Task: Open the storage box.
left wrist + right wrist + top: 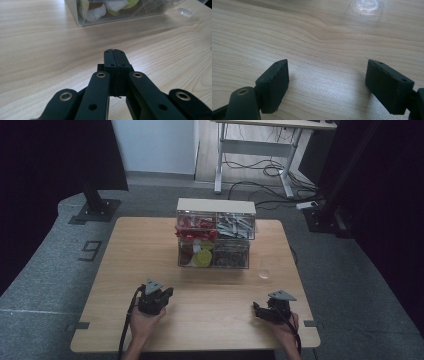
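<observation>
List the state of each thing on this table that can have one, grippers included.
left gripper: shut, nothing between its jaws, over bare wood.
right gripper: open, nothing between its jaws, aimed toward the clear cup.
clear drawer box: upright at the far middle of the table, drawers look closed and filled with small parts.
clear cup: upright on the table right of the box, looks empty, untouched.
</observation>
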The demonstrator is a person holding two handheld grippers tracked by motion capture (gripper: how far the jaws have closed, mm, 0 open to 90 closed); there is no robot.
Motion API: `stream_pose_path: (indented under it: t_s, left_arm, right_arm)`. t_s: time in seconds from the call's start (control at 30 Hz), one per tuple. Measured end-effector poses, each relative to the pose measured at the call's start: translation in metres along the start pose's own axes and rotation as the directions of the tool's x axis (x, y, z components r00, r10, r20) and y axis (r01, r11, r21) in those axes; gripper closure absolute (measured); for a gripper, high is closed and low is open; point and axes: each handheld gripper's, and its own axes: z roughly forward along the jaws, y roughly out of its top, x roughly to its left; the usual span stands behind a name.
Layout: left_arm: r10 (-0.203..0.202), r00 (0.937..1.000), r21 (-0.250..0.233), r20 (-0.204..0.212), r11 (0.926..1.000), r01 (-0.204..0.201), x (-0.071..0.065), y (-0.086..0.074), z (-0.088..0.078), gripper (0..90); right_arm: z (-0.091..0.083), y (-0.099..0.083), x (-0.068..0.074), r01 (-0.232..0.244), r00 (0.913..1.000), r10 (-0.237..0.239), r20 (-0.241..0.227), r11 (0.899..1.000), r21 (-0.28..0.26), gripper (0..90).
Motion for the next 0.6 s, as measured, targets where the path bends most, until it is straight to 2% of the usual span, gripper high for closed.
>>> stream_pose_path:
  t_s: [0.23, 0.4, 0.6]
  left_arm:
    - [0.013, 0.9998, 0.005, -0.017, 0.9999, -0.013, -0.002, 0.009, 0.003, 90.0]
    - [0.02, 0.9997, 0.007, -0.011, 0.9998, -0.02, -0.005, 0.014, 0.008, 90.0]
    - [0.026, 0.9997, 0.001, -0.001, 0.9997, -0.026, -0.009, 0.028, 0.014, 90.0]
  right_arm:
    - [0.0, 0.0, 0.0, 0.0, 1.0, 0.0, 0.0, 1.0, 0.0, 19.5]
    - [0.0, 0.0, 0.0, -0.001, 1.0, 0.001, 0.0, 1.0, 0.0, 19.5]
    - [0.0, 0.0, 0.0, 0.0, 1.0, 0.0, 0.0, 1.0, 0.0, 19.5]
